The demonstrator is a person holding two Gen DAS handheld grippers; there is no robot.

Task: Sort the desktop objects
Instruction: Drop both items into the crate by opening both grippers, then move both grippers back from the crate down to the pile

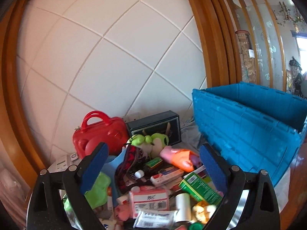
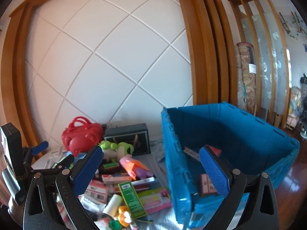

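Note:
A pile of small objects lies on the table: a green box (image 1: 199, 187) (image 2: 132, 199), a pink packet (image 1: 149, 199), a white roll (image 1: 183, 205), a green frog plush (image 1: 149, 143) (image 2: 117, 147) and an orange-pink toy (image 1: 180, 157) (image 2: 134, 166). A big blue crate (image 1: 247, 134) (image 2: 239, 134) stands to the right and holds a few items. My left gripper (image 1: 153, 164) is open above the pile, holding nothing. My right gripper (image 2: 151, 170) is open, straddling the crate's near wall. The left gripper also shows at the left edge of the right wrist view (image 2: 41, 147).
A red toy case (image 1: 99, 134) (image 2: 80, 136) and a dark box (image 1: 155, 126) (image 2: 128, 136) stand at the back against the white tiled wall. A wooden frame borders the wall. A pink flat pack (image 2: 155, 199) lies beside the crate.

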